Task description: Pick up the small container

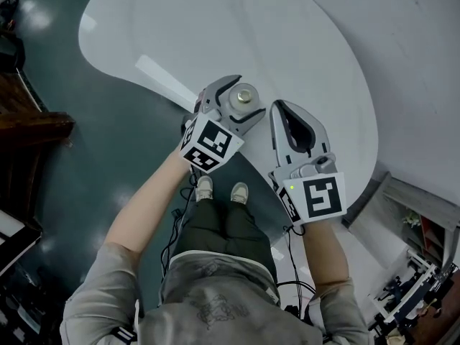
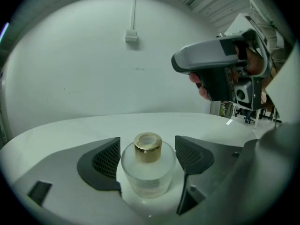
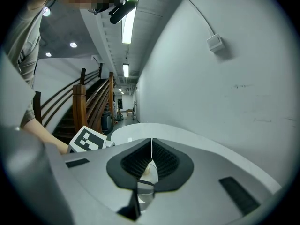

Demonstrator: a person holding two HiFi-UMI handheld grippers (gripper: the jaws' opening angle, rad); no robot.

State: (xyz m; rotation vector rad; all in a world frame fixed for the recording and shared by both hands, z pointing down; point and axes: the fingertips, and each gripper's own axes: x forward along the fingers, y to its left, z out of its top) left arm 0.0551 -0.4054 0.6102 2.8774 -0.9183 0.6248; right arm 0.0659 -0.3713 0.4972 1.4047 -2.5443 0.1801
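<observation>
Left gripper (image 1: 248, 95) pinching the small container (image 2: 148, 172) at the near edge of the white table (image 1: 302, 42), right gripper (image 3: 151, 149) alongside.

Nearest in the head view are the person's grey shirt, dark shorts and pale shoes (image 1: 205, 187) on the dark floor, with black cables (image 1: 175, 221) trailing by the left leg. Just beyond, the left jaws stand one on each side of the frosted, gold-capped (image 2: 148, 147) container, with the ribbed pads against its round sides. Whether it has left the tabletop cannot be told. The right gripper is just beside it on the right, with its jaws pressed together tip to tip. Past both spreads the rounded tabletop, then a plain white wall with a small box (image 2: 131, 35) on a cord. A wooden staircase (image 3: 84, 102) rises far off to the side.
</observation>
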